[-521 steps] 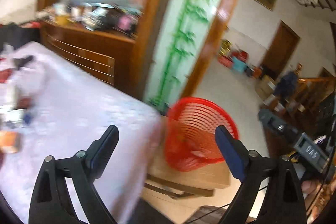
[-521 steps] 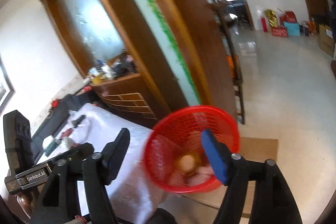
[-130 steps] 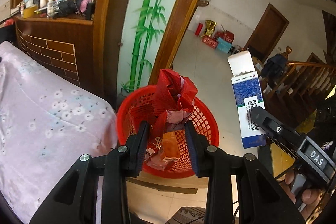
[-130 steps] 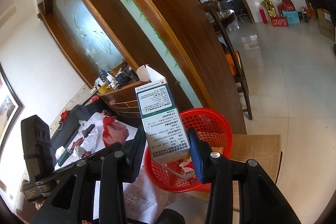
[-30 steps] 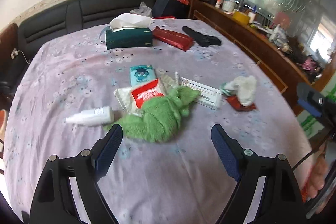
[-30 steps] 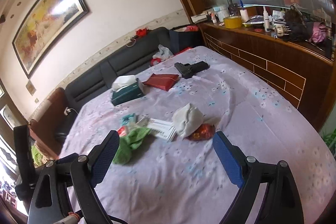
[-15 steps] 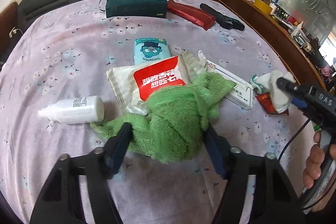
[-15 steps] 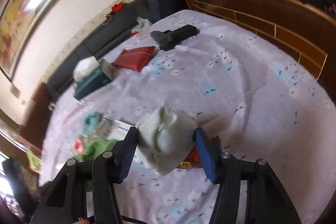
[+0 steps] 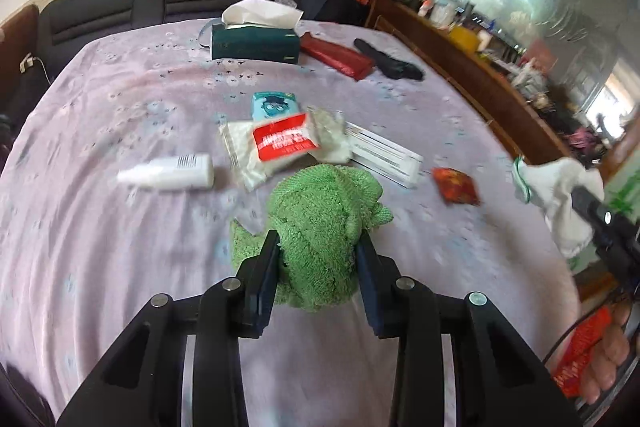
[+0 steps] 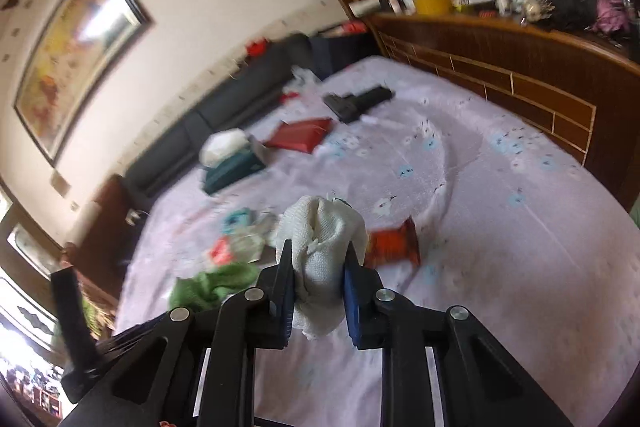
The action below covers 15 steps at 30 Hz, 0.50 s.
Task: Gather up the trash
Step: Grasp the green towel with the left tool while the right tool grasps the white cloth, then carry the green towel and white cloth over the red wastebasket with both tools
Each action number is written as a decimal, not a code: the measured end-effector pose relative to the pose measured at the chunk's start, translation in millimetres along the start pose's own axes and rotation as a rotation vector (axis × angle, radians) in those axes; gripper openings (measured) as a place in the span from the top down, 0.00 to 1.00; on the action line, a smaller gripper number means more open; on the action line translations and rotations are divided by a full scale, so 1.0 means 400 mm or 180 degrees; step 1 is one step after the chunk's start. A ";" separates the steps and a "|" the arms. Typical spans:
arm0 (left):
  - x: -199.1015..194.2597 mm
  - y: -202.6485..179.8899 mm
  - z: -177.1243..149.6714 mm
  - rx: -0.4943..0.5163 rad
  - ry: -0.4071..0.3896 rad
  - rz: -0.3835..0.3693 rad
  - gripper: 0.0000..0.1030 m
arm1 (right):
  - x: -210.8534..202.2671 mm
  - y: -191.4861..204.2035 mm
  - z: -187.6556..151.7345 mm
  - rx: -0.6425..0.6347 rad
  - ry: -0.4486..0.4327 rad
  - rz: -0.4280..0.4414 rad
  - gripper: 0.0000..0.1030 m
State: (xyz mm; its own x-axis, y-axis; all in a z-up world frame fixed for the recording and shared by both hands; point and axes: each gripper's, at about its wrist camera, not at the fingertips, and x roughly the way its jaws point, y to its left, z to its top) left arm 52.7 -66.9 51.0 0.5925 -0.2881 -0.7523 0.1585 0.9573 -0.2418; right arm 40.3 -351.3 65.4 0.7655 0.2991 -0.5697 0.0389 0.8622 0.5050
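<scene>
Left wrist view: left gripper (image 9: 318, 253) squeezed tight on the green cloth (image 9: 324, 223), near the middle of the purple table cover (image 9: 100, 227). Just past it, a white wipes pack (image 9: 276, 145) and a white bottle (image 9: 170, 173) (lying down) to the left.

Right wrist view: right gripper (image 10: 318, 265) pinched shut on the white cloth (image 10: 320, 251), held above the table. Red wrapper (image 10: 394, 245) lying just right of it.

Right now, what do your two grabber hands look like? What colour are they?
Both are black plastic claws with two flat fingers on angled struts joined by round silver bolts. The left gripper has black-looking pads. The right gripper has one black finger and one blue pad. A bare hand grips the right one's handle, with a thin black cable nearby.
</scene>
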 end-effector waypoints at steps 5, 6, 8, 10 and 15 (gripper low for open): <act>-0.134 -0.047 -0.100 0.0031 -0.0118 -0.0270 0.67 | -0.207 0.032 -0.103 -0.0076 -0.0184 0.0150 0.80; -0.156 -0.059 -0.115 0.0056 -0.0139 -0.0309 0.67 | -0.239 0.037 -0.120 -0.0098 -0.0215 0.0153 0.80; -0.207 -0.087 -0.150 0.0098 -0.0199 -0.0417 0.67 | -0.319 0.043 -0.158 -0.0093 -0.0292 0.0210 0.80; -0.247 -0.111 -0.176 0.0166 -0.0245 -0.0489 0.67 | -0.388 0.052 -0.193 -0.0143 -0.0384 0.0171 0.80; -0.339 -0.176 -0.218 0.0347 -0.0362 -0.0636 0.67 | -0.533 0.057 -0.251 -0.0181 -0.0593 0.0108 0.80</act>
State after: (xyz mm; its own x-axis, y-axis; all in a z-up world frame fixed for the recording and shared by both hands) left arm -107.6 -97.4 116.8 0.6248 -0.4732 -0.6210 0.3620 0.8804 -0.3065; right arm -186.7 -354.3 133.3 0.8717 0.2521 -0.4203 -0.0213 0.8762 0.4815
